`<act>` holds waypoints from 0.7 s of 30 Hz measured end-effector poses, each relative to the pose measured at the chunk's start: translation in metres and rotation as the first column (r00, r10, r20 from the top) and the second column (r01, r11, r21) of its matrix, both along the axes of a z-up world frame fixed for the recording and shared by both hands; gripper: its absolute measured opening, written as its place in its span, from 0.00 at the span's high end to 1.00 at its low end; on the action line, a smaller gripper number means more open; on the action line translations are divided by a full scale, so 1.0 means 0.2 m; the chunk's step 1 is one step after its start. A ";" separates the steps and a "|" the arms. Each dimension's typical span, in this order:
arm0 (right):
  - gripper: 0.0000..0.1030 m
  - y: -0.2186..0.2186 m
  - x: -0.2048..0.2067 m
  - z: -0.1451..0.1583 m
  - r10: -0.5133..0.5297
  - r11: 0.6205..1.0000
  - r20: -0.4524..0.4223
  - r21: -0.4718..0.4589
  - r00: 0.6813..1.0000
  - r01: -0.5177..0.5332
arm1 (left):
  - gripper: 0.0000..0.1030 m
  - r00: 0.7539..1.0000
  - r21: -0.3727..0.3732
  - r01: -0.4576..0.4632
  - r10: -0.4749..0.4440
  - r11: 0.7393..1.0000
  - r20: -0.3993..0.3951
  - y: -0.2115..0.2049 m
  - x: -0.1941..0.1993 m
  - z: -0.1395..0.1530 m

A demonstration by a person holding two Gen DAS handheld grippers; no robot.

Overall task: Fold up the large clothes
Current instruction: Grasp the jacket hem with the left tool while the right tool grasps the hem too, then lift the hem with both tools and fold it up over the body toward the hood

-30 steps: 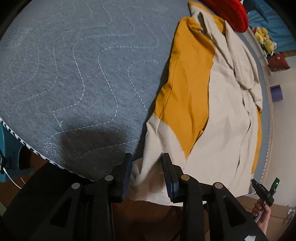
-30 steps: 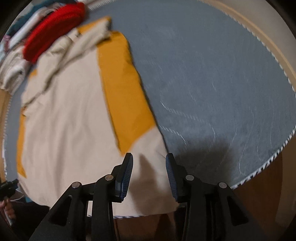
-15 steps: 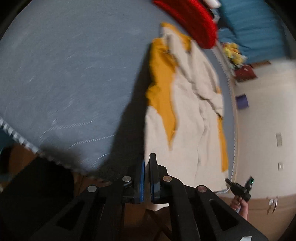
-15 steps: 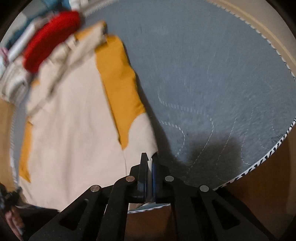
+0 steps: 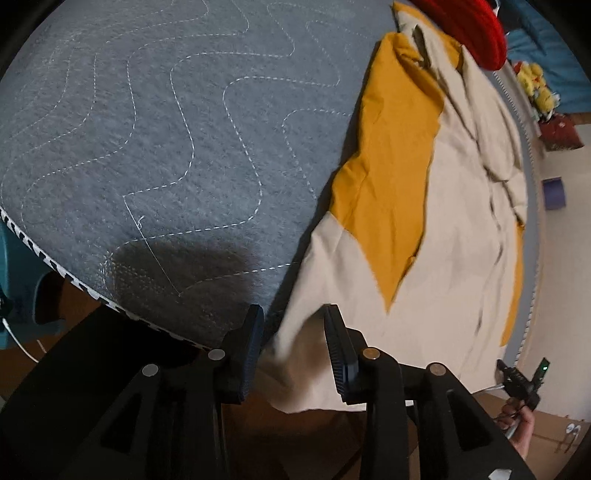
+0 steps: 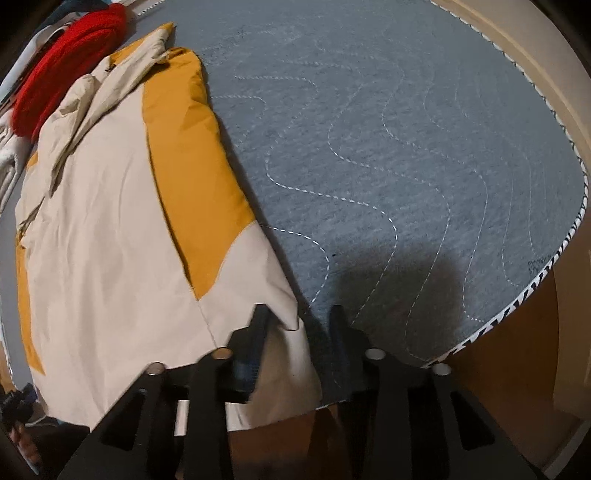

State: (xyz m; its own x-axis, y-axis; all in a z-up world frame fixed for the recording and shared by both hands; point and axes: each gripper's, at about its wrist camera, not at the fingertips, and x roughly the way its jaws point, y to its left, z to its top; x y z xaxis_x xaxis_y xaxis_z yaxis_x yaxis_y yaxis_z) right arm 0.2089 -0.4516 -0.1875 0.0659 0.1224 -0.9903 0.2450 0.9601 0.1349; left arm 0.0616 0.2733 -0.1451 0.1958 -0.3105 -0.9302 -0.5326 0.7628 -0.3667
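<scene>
At the near edge of the grey quilted mat (image 5: 155,147), both the left gripper (image 5: 293,332) and right gripper (image 6: 297,332) just reopened, jaws released, straddling the cream-and-mustard jacket (image 5: 443,258) hem corners without pinching.

The red garment (image 5: 469,29) is cut off by the top edge; small yellow objects (image 5: 535,86) at upper right stay unidentifiable.
</scene>
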 end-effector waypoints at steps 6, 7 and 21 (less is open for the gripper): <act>0.61 0.04 0.03 -0.07 0.020 1.000 -0.031 0.020 0.999 -0.019 | 0.70 0.997 0.032 0.068 -0.067 0.997 -0.032 -0.09 0.03 -0.05; 0.61 0.05 0.03 -0.07 0.026 0.999 -0.032 0.019 0.999 -0.026 | 0.70 0.996 0.039 0.082 -0.081 0.996 -0.036 -0.11 0.04 -0.06; 0.95 0.13 0.03 0.14 0.040 0.997 0.102 0.069 0.994 -0.047 | 0.98 0.977 0.133 0.181 -0.193 0.975 0.087 -0.23 0.00 0.12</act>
State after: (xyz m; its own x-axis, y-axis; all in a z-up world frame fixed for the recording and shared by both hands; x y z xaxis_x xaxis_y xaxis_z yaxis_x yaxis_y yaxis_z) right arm 0.2141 -0.4248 -0.1602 0.1575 0.1968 -0.9677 0.1854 0.9566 0.2247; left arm 0.0613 0.2276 -0.1206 0.2381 -0.2343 -0.9426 -0.3422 0.8880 -0.3072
